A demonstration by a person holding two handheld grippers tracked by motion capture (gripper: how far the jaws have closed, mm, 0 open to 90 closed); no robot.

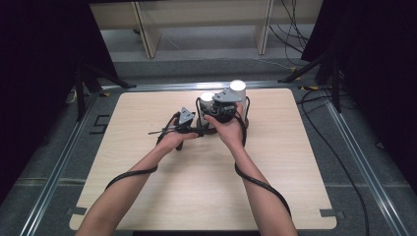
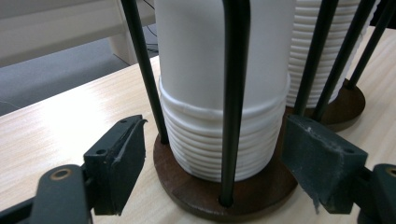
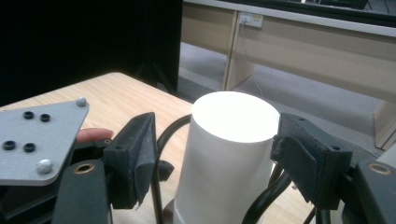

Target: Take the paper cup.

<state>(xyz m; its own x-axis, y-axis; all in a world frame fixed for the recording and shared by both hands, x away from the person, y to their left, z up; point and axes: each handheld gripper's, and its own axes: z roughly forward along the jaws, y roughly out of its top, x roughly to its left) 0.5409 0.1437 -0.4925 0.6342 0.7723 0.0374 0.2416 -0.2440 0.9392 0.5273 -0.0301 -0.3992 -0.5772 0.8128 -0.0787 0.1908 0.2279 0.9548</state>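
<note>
Lab: black curtains (image 1: 39, 73); railed floor frame (image 1: 54, 182); loose cables (image 1: 339, 162).

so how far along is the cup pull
Early. Done: both claws are at the holder. In hand: the left claw straddles its base without touching, while the right claw brackets the top cup, pads apparently not pressing. Left: grip the cup and lift it off the stack.

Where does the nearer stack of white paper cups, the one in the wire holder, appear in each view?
High view: nearer cup stack at table centre, just beyond the hands.
Left gripper view: cup stack at centre, behind black wire rods, on the round wooden base.
Right gripper view: its flat top between the jaws.
Shared landmark: the black wire holder.
</note>
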